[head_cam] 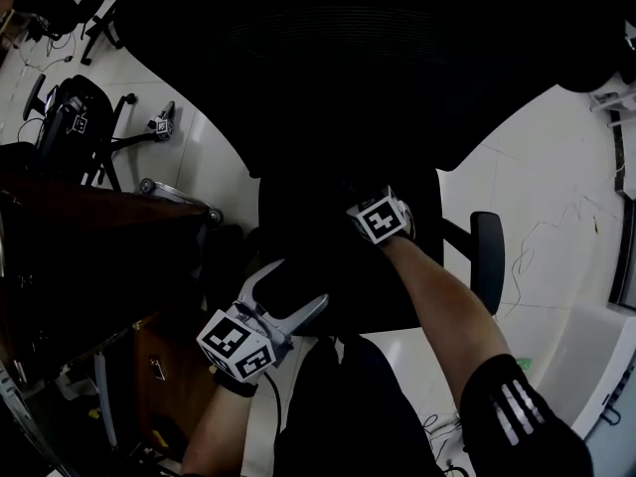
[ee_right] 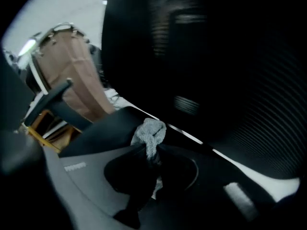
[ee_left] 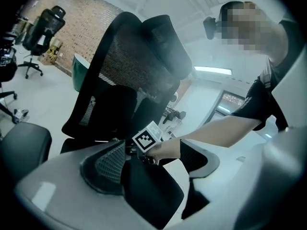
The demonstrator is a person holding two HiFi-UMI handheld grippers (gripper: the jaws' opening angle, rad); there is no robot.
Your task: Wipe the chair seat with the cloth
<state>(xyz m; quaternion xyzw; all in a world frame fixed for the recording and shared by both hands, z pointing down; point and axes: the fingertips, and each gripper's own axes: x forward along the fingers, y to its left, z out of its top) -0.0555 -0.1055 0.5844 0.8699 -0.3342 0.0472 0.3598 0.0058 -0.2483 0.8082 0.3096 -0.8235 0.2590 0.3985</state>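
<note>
Little looks wiped, though it's dim: right gripper (ee_right: 148,150) pinches cloth (ee_right: 150,132) at chair seat (head_cam: 350,284), left gripper (ee_left: 156,169) gapes empty.

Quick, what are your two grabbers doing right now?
Left gripper: open, holding nothing.
Right gripper: shut on the crumpled grey fluffy cloth.

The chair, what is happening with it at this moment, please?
A person is working on a black office chair with two handheld grippers. The right gripper is shut on a grey cloth and holds it low over the chair seat, in front of the backrest. The left gripper hangs at the seat's near edge, jaws apart and empty.
</note>
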